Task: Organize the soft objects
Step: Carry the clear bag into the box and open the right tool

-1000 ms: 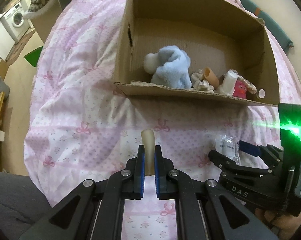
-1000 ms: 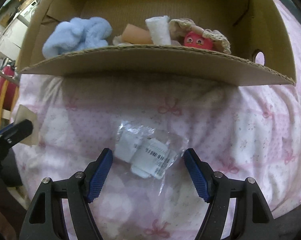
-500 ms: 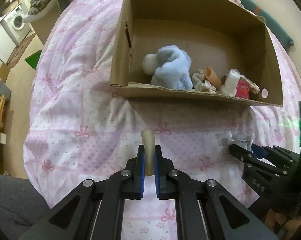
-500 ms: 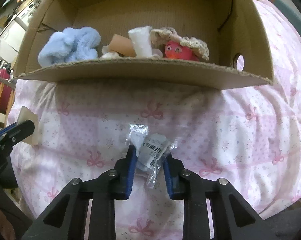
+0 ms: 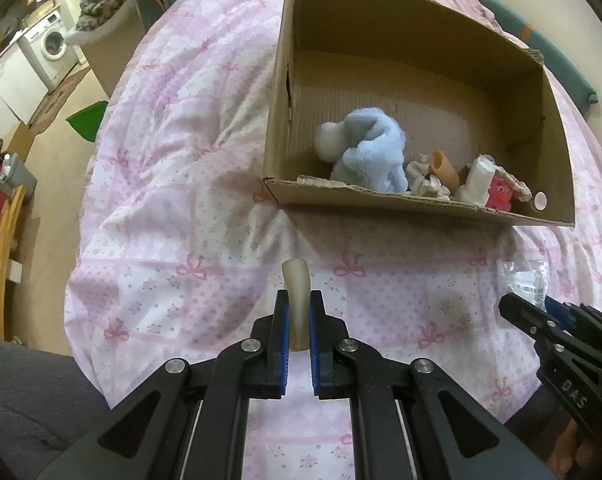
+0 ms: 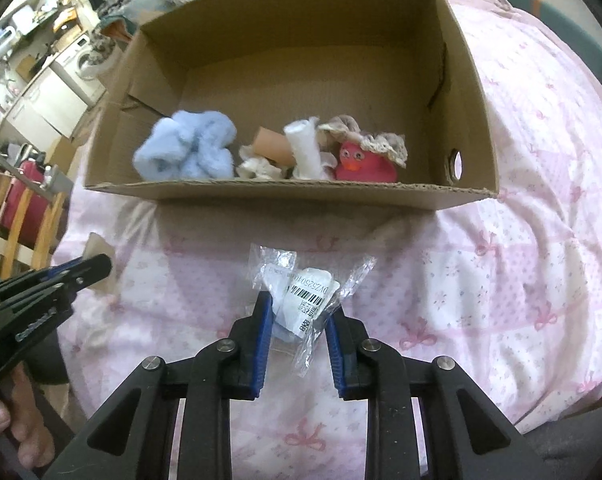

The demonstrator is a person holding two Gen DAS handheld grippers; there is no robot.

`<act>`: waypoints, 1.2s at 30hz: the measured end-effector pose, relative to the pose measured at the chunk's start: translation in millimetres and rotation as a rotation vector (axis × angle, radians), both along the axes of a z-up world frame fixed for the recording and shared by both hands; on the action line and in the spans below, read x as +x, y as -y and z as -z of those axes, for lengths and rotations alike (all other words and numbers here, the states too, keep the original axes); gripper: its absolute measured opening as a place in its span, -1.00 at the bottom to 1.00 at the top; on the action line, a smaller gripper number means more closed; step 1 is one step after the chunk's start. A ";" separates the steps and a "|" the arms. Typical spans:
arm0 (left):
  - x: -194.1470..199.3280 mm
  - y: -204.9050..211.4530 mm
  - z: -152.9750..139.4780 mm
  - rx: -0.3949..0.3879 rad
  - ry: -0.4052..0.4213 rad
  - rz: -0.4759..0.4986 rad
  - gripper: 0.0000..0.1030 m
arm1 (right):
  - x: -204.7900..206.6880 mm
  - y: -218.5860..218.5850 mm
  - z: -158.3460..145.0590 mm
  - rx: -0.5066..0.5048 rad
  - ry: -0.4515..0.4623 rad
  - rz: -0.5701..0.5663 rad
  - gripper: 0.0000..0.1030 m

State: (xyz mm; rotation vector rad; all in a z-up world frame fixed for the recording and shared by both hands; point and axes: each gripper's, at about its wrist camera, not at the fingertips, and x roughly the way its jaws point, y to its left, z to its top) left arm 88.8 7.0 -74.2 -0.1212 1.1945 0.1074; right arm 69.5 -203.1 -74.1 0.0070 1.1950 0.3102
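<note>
We are clamping a pale, rubbery finger-shaped piece (image 5: 297, 300) in the left gripper (image 5: 297, 312), its blue pads (image 5: 285, 328) pressing both sides while its rounded tip is sticking up past them. Our right gripper (image 6: 296, 320) is pinching a crinkled clear plastic packet (image 6: 307, 296) with a white barcode label, and the packet is hanging clear above the bedspread. Both tools are pointing steeply down over the pink bow-print quilt (image 5: 173, 200). Just beyond, a cardboard box (image 6: 467, 92) is sitting open on the quilt. Along its near wall we are seeing a fluffy light-blue plush (image 6: 189, 152), a cream ruffled scrunchie (image 6: 257, 166), a tan tube (image 6: 271, 146), a white roll (image 6: 307, 148), and a pink rubber duck (image 6: 361, 162) under a crocheted piece. Far left, a washing machine (image 5: 53, 46) is standing in the background.
</note>
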 end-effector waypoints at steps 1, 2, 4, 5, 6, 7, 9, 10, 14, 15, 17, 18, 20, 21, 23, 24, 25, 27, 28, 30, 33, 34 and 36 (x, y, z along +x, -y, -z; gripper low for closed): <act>-0.9 0.2 -1.6 0.002 0.005 0.002 -0.85 | -1.0 1.2 0.3 0.005 0.005 -0.005 -0.47; -1.8 0.7 -3.1 0.002 0.009 0.003 -0.85 | -3.2 1.8 -2.9 0.010 0.011 -0.010 -0.47; -4.2 1.0 -8.8 -0.002 0.025 0.002 -0.85 | -9.8 -2.4 -12.4 0.025 0.020 -0.017 -0.47; -5.8 0.4 -14.1 -0.007 0.038 0.001 -0.85 | -12.5 -1.1 -17.0 0.037 0.027 -0.021 -0.47; -7.4 -0.3 -19.5 -0.010 0.050 0.000 -0.85 | -13.0 1.0 -21.1 0.046 0.033 -0.021 -0.47; -9.6 -1.3 -25.7 -0.017 0.060 0.000 -0.85 | -13.8 2.4 -26.1 0.056 0.038 -0.021 -0.47; -17.3 -3.5 -41.5 -0.029 0.096 0.002 -0.85 | -19.2 7.1 -38.2 0.076 0.051 -0.019 -0.47; -20.1 -4.5 -46.9 -0.022 0.107 0.001 -0.85 | -20.8 9.3 -43.1 0.091 0.060 -0.019 -0.47; -21.7 -14.0 -61.6 -0.055 0.120 -0.014 -0.85 | -25.3 19.5 -67.4 0.146 0.097 -0.014 -0.47; -20.1 -15.8 -65.0 -0.064 0.125 -0.015 -0.85 | -25.0 20.1 -71.4 0.153 0.108 -0.013 -0.47; -15.1 -18.1 -74.3 -0.072 0.144 -0.015 -0.85 | -22.6 24.3 -81.8 0.168 0.132 -0.012 -0.47; -11.6 -19.1 -80.5 -0.076 0.158 -0.012 -0.85 | -20.7 27.2 -87.7 0.176 0.148 -0.008 -0.47; -5.0 -20.4 -89.9 -0.088 0.181 -0.006 -0.85 | -14.3 28.6 -97.1 0.192 0.182 -0.003 -0.47; -0.6 -20.6 -95.3 -0.095 0.195 0.001 -0.85 | -11.4 29.1 -100.0 0.197 0.198 0.003 -0.47; 7.4 -19.4 -103.2 -0.097 0.219 0.016 -0.85 | -2.4 31.6 -107.3 0.203 0.230 0.014 -0.47; 11.1 -18.3 -105.6 -0.093 0.228 0.023 -0.85 | 2.8 31.3 -108.5 0.202 0.241 0.018 -0.47; 16.1 -17.2 -108.5 -0.089 0.236 0.030 -0.85 | 8.5 32.5 -110.0 0.200 0.249 0.023 -0.47; 29.2 -14.7 -112.1 -0.107 0.233 0.044 -0.85 | 21.9 32.8 -112.4 0.201 0.269 0.031 -0.47; 35.2 -14.1 -113.1 -0.123 0.226 0.047 -0.85 | 27.6 33.4 -113.3 0.195 0.284 0.035 -0.47; 43.1 -11.6 -116.3 -0.138 0.229 0.053 -0.84 | 38.8 34.6 -113.2 0.182 0.295 0.042 -0.47; 57.1 0.0 -122.1 -0.109 0.264 0.093 -0.84 | 53.0 35.5 -110.3 0.170 0.312 0.044 -0.47; 61.7 3.5 -121.0 -0.108 0.269 0.104 -0.84 | 56.9 35.9 -107.9 0.163 0.312 0.044 -0.47; 69.2 8.6 -114.6 -0.114 0.275 0.116 -0.83 | 64.7 38.8 -99.0 0.161 0.301 0.055 -0.47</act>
